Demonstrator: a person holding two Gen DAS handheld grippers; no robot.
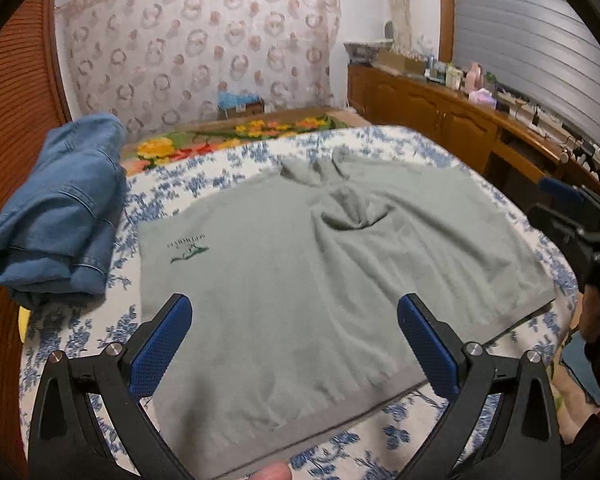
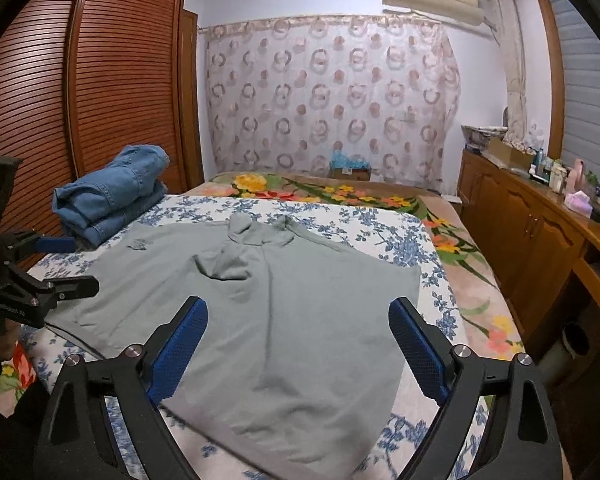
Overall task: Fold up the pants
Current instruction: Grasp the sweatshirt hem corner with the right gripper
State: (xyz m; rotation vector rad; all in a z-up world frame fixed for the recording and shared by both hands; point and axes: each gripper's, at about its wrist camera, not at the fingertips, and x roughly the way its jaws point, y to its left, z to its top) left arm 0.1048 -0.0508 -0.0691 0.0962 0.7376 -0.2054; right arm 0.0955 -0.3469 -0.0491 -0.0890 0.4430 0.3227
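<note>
A grey garment (image 1: 300, 272) with a small green logo (image 1: 188, 250) lies spread flat on the blue-flowered bed sheet (image 1: 80, 332), its banded hem nearest me and a rumpled fold near its far middle. My left gripper (image 1: 294, 304) hovers open over the near hem, nothing between its blue pads (image 1: 162, 344). My right gripper (image 2: 298, 306) stands open above the garment's (image 2: 260, 320) right part, also with nothing in it. Each gripper shows in the other's view: the right gripper (image 1: 580, 232) at the bed's right edge, the left gripper (image 2: 76, 264) at the left.
Folded blue jeans (image 1: 60, 216) sit on the bed's left side against a slatted wooden wardrobe (image 2: 80, 80). A floral blanket (image 2: 340, 192) covers the far end of the bed. A wooden sideboard (image 2: 532, 232) with bottles and boxes runs along the right wall.
</note>
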